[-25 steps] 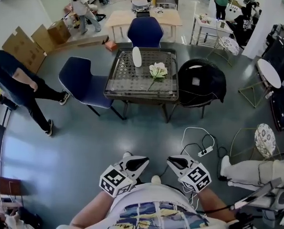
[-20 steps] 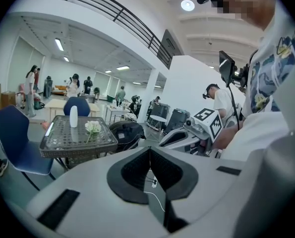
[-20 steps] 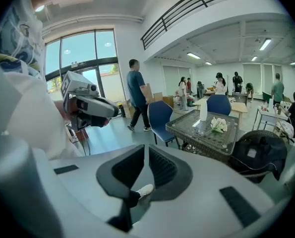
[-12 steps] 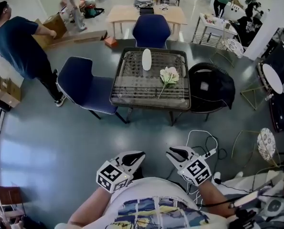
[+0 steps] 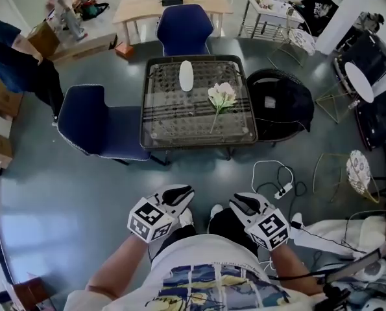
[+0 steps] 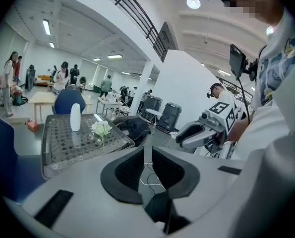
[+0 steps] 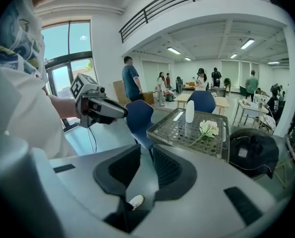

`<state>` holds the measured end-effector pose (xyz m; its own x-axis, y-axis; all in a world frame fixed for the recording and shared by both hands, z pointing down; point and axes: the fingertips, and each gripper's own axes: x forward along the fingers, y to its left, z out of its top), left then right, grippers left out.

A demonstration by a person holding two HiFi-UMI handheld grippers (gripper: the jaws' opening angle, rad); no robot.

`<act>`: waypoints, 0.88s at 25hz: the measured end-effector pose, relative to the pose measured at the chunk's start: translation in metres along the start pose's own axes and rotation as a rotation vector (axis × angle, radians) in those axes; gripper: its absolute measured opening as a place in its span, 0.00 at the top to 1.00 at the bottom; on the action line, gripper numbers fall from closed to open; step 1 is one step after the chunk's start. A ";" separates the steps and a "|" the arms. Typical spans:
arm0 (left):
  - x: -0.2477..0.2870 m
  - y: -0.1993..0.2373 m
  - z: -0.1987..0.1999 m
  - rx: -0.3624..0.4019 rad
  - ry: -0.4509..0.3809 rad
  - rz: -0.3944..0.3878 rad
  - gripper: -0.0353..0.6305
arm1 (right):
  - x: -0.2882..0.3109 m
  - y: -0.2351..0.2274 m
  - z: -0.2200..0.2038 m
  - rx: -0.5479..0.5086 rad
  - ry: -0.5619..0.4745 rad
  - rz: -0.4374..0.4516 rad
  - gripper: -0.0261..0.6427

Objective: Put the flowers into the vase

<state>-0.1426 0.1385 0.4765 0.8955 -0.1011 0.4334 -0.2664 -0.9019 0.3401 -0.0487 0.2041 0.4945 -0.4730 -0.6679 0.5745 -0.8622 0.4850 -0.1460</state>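
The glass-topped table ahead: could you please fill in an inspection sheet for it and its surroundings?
Surface: glass-topped table, dark frame, on a grey floor.
Job's things: white vase upright on the table; flowers lying beside it, not in it.
Clutter: nothing seen on the table.
Grippers: left gripper and right gripper both shut and empty, held near the body, well short of the table.
Cables: white power strip with looped cable on the floor, short of the table.
Surroundings: blue chairs and a black chair at the table; people beyond.
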 end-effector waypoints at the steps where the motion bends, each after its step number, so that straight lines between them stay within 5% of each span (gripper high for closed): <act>1: 0.010 0.005 0.004 -0.005 0.004 -0.012 0.88 | 0.000 -0.008 -0.001 0.016 -0.001 -0.013 0.87; 9: 0.121 0.055 0.052 -0.022 0.105 -0.084 0.70 | -0.009 -0.100 0.003 0.114 -0.047 -0.087 0.87; 22: 0.304 0.188 0.134 -0.106 0.231 -0.028 0.49 | -0.052 -0.227 -0.007 0.241 -0.126 -0.310 0.87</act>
<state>0.1271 -0.1177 0.5601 0.8012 0.0334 0.5975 -0.2892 -0.8525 0.4354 0.1730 0.1323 0.5035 -0.1900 -0.8328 0.5199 -0.9780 0.1139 -0.1750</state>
